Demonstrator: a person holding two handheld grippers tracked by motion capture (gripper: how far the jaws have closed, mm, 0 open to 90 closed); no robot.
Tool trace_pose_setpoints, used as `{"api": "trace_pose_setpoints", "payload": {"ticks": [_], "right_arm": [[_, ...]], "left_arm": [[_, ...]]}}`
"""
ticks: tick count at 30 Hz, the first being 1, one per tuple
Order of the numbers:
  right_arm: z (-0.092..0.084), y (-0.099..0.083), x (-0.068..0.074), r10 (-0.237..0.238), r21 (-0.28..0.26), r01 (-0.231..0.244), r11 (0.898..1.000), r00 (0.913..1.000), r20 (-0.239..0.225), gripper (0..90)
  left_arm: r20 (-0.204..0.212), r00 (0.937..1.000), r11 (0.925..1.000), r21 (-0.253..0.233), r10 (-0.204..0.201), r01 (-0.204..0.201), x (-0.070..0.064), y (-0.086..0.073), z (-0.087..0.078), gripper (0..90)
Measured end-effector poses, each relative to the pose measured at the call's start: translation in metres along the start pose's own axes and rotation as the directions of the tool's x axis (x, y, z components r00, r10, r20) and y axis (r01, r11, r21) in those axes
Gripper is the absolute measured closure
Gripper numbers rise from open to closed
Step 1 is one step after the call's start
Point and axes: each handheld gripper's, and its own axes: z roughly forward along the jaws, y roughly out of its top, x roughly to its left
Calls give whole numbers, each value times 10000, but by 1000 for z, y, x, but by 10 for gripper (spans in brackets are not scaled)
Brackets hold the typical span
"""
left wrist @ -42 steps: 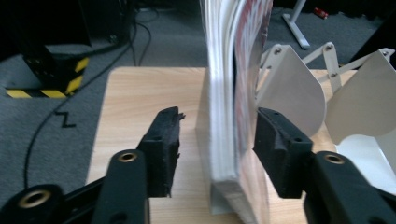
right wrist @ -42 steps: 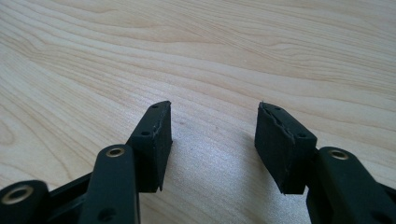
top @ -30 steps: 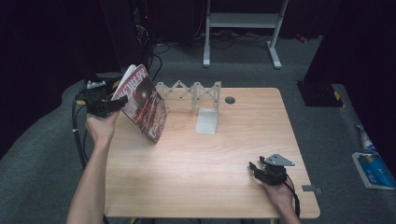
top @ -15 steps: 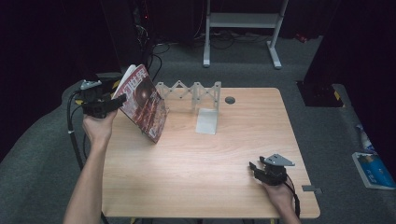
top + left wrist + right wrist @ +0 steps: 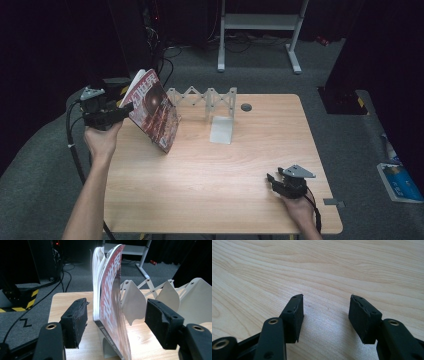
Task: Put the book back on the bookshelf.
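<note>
The high view looks forward and down from above the person's side, taking in the whole worktop (image 5: 210, 170) and dark floor beyond. The left gripper view sits low at the worktop's left edge, looking along its tool (image 5: 117, 322) close at a red magazine (image 5: 112, 307) and folding white rack (image 5: 160, 295), both also upper left of the high view. The right gripper view faces down, very near bare wood.
</note>
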Motion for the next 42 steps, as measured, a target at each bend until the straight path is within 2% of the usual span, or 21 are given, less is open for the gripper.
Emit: {"api": "trace_pose_setpoints", "payload": {"ticks": [13, 15, 17, 20, 31, 35, 42], "right_arm": [[0, 0, 0, -3, -5, 3, 10000, 10000, -1, 459], [0, 0, 0, 5, -2, -5, 10000, 10000, 0, 458], [0, 0, 0, 8, -1, -8, 10000, 10000, 0, 459], [0, 0, 0, 1, -3, -1, 10000, 10000, -3, 459], [0, 0, 0, 10, 5, -10, 10000, 10000, -3, 459], [0, 0, 0, 17, 6, -17, 10000, 10000, -4, 458], [0, 0, 0, 5, 3, -5, 10000, 10000, -3, 458]], "left_arm": [[226, 9997, 9998, -189, -43, 47, -2, -11, -8, 348], [233, 9997, 9999, -137, 59, -55, -3, -12, -9, 348], [316, 9995, 9998, -185, -40, 46, -4, -14, -11, 348], [296, 9995, 9998, -170, 138, -133, -8, -16, -14, 347], [541, 9984, 9993, -352, 133, -114, -14, -23, -22, 350], [507, 9980, 9988, -332, 374, -358, -19, -29, -24, 350], [712, 9968, 9985, -435, 357, -327, -25, -36, -26, 350]]}}
